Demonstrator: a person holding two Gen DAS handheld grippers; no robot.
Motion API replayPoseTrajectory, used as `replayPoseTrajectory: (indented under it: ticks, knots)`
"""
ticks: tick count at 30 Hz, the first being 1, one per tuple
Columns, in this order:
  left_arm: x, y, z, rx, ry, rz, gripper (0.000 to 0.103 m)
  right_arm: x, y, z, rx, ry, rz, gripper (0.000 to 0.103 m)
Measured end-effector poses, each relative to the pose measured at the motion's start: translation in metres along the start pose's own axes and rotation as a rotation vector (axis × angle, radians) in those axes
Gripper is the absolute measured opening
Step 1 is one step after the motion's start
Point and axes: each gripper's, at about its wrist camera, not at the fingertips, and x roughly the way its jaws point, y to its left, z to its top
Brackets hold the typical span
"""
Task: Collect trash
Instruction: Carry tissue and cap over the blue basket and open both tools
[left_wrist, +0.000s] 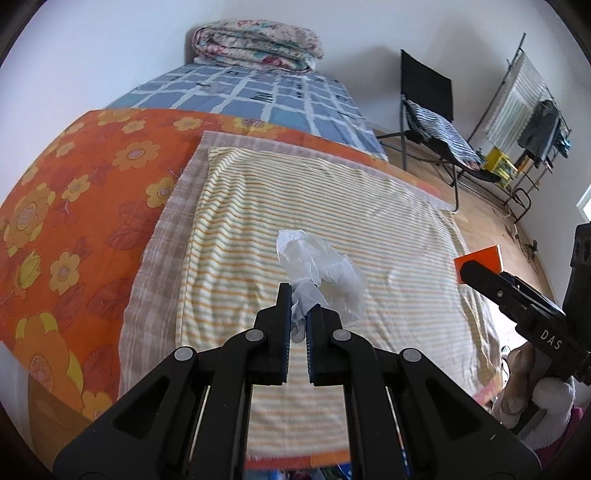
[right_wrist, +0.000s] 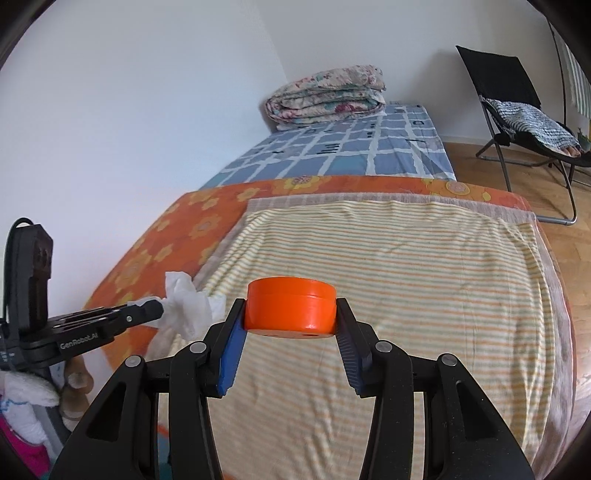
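My left gripper (left_wrist: 300, 295) is shut on a crumpled white tissue (left_wrist: 321, 269) and holds it above the striped towel (left_wrist: 295, 192) on the bed. The tissue also shows in the right wrist view (right_wrist: 184, 304), at the tip of the left gripper (right_wrist: 155, 307). My right gripper (right_wrist: 291, 306) is shut on a round orange container (right_wrist: 290, 308), held above the same towel (right_wrist: 424, 266). In the left wrist view the orange container (left_wrist: 480, 260) and the right gripper (left_wrist: 469, 271) show at the right edge.
The bed carries an orange flowered sheet (left_wrist: 74, 192), a blue checked sheet (left_wrist: 258, 92) and a folded quilt (left_wrist: 255, 44) at the far end. A black folding chair (left_wrist: 432, 110) and a drying rack (left_wrist: 524, 110) stand on the wooden floor to the right. Soft toys (right_wrist: 33, 398) lie below.
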Motion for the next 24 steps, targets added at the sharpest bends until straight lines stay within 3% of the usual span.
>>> replayPoseTrajectory:
  ticks: [13,24]
  knots:
    - [-0.064,-0.027,-0.06,0.067,-0.016,-0.072,0.005,-0.066,0.013,-0.053,-0.025,0.006,0.05,0.045]
    - [-0.079,-0.041,-0.12,0.139,0.051,-0.095,0.005,-0.093,0.016,-0.116,-0.085,0.092,0.033,0.045]
